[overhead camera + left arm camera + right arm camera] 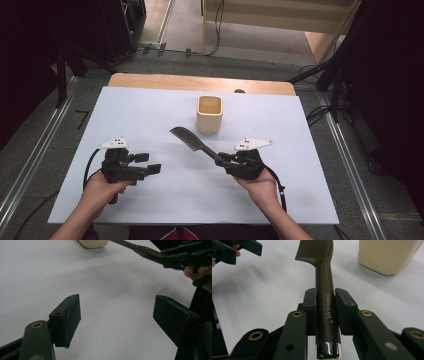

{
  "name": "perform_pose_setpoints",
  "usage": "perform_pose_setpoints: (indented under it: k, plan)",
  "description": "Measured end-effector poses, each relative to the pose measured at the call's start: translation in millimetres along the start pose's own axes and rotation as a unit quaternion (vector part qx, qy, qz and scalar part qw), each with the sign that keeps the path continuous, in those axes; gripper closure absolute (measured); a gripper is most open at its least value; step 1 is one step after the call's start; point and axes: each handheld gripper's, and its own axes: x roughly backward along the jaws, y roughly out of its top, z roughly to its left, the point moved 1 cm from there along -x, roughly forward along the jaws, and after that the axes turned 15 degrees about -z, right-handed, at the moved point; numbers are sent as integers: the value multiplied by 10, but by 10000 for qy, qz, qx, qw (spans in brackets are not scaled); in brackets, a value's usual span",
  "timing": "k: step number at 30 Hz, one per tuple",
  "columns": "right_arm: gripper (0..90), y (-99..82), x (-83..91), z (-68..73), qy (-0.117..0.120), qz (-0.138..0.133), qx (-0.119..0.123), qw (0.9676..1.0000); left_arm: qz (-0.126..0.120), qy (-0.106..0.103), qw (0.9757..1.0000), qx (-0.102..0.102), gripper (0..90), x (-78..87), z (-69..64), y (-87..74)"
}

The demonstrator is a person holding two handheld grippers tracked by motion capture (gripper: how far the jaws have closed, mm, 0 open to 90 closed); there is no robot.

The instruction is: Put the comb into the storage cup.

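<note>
Right gripper (223,159) was clamped on the comb (192,141) by its handle, jaws narrow around it, teeth end pointing far-left and raised off the table (150,110). Comb sat mid-table, just near-left of the cup (209,114). Left gripper (150,163) was at near left, jaws wide apart, nothing between them, well apart from the comb.

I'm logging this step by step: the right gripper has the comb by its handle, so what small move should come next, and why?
Probably carry the comb a little further toward the cream cup and start tipping it upright. The right gripper is clamped on the handle, the toothed end already points toward the cup, and the cup's open top is free. The left gripper hangs open, holding nothing.
</note>
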Motion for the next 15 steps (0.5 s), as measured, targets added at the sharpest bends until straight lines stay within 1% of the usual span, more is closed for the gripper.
perform_pose_setpoints:
  k: [2,4,5,6,7,8,9,10,11,12,15]
  plan:
    - [701,23,-39,25,-19,-24,8,10000,-45,26,10000,17,222,0,1,1]
    - [701,48,-74,53,-50,-42,33,10000,-109,67,9998,160,222,-4,9,8]
    - [701,48,-74,53,-50,-42,33,10000,-109,67,9998,160,222,-4,9,8]
    - [701,59,-93,66,-27,-52,32,10000,-125,92,9996,217,222,-3,15,14]
    - [701,79,-133,94,-46,-90,45,9999,-134,104,9995,284,220,-1,22,21]
    - [701,86,-152,109,-72,-117,56,9999,-160,69,9990,419,213,5,36,29]
    - [701,94,-169,120,-72,-135,47,9999,-160,69,9990,419,213,5,36,29]
    - [700,101,-189,133,-102,-160,64,9998,-162,48,9983,566,213,7,44,35]
    - [700,101,-189,133,-102,-160,64,9998,-162,48,9983,566,214,7,44,35]
    - [701,115,-229,158,-153,-193,85,9997,-194,7,9977,643,215,12,39,39]
    - [700,128,-273,188,-223,-239,88,9994,-226,53,9978,628,217,15,24,49]
